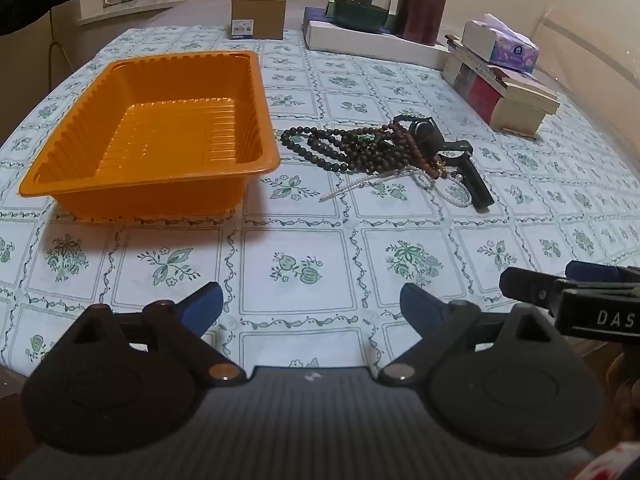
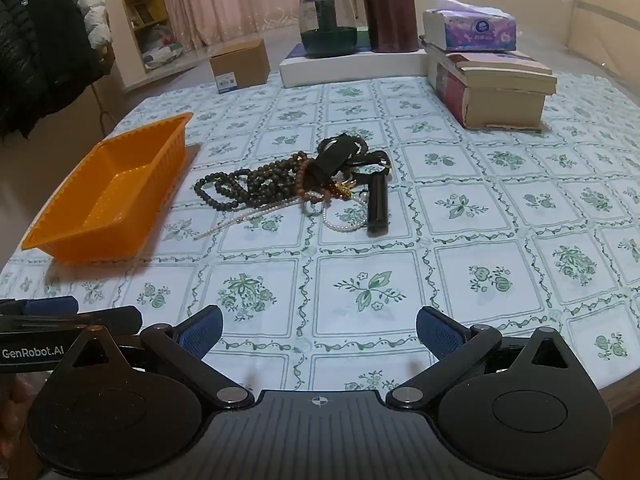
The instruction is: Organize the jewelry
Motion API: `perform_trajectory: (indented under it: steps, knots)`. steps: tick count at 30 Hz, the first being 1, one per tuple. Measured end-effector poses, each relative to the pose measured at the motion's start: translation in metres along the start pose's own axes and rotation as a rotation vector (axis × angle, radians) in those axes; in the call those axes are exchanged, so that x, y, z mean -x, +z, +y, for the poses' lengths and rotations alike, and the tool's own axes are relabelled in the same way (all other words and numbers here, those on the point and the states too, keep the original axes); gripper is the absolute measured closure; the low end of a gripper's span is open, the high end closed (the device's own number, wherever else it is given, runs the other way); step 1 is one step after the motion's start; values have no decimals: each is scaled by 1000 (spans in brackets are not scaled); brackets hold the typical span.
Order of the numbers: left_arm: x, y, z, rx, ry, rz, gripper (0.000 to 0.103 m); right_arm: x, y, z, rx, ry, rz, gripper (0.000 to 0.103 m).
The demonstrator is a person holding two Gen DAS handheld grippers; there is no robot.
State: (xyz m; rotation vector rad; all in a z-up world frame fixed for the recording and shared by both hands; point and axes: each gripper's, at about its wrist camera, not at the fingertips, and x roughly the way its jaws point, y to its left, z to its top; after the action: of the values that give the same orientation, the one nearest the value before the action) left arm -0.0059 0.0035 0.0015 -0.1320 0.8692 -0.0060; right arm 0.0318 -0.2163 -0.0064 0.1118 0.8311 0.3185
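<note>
1. My left gripper [image 1: 310, 304] hangs over the near part of the flowered tablecloth [image 1: 304, 240], its blue-padded jaws spread wide with only cloth between them.
2. My right gripper [image 2: 319, 330] stands the same way: jaws splayed apart, pinching nothing, tilted down toward the table.
3. The jewelry pile [image 1: 384, 152] lies well ahead of both grippers, near the middle of the table. From the left wrist it sits beyond and a little right of the jaws; from the right wrist [image 2: 296, 184] it sits ahead, slightly left of centre.
4. The orange tray [image 1: 160, 132] rests just left of the pile, apart from it, ribbed inside and with nothing in it. From the right wrist it shows at the far left [image 2: 108, 200].
5. The pile is a tangle: several strands of dark round beads [image 1: 320, 148] stretch toward the tray, a reddish-brown bead strand [image 1: 408, 140] crosses them, and a thin white pearl strand [image 1: 360, 186] trails toward me.
6. A black watch [image 2: 340, 156] lies on top of the beads, one strap end [image 2: 378, 208] pointing my way, with a small gold piece [image 2: 344, 191] beside it.
7. At the right edge of the left wrist view I see the tip of the other gripper, level with my left jaws.
</note>
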Motion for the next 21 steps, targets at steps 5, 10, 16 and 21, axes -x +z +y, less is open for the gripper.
perform_trajectory:
  steps: [5, 10, 16, 21]
  knots:
    - [1, 0, 0, 9, -2, -6, 9, 0, -1, 1, 1, 2, 0, 0]
    - [1, 0, 0, 8, -3, -10, 9, -1, -1, 2, 1, 3, 3, 0]
    - [1, 0, -1, 11, -3, -9, 9, -1, -1, 3, 1, 3, 3, 0]
    - [1, 0, -1, 9, -3, -13, 9, -1, -1, 3, 2, 3, 3, 0]
